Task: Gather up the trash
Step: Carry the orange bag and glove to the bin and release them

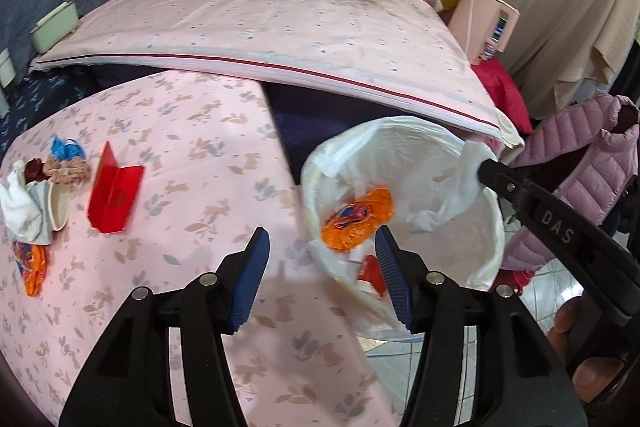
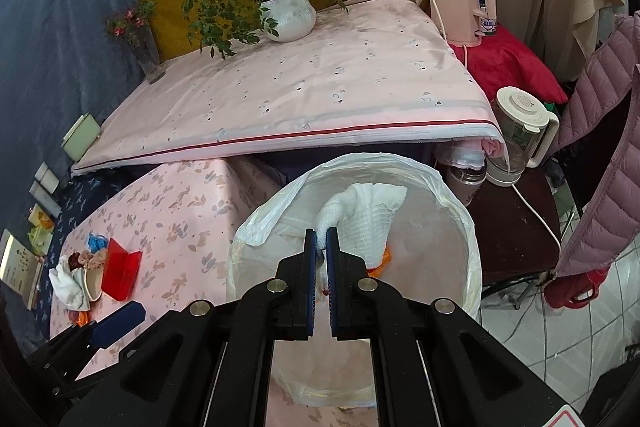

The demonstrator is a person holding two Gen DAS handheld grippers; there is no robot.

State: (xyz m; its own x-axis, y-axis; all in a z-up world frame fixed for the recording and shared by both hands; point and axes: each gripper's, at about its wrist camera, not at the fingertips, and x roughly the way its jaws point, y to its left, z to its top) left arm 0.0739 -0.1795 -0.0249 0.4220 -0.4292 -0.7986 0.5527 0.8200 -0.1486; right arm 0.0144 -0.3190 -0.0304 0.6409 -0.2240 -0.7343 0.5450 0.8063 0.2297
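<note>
Trash goes into the lined bin [image 2: 460, 211] off the table's right edge: our right gripper [image 2: 321, 239] pinches a white tissue [image 2: 372, 207] over it. Our left gripper [image 1: 322, 251], jaws half-wide and empty, hovers above an orange wrapper [image 1: 356, 219] inside. Next, we judge, release the tissue.

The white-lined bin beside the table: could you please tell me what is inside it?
Inside the bin lies an orange wrapper over red-and-white packaging. A white tissue, pinched by the right gripper, hangs above them. Anything beneath the wrapper and tissue is hidden.
</note>
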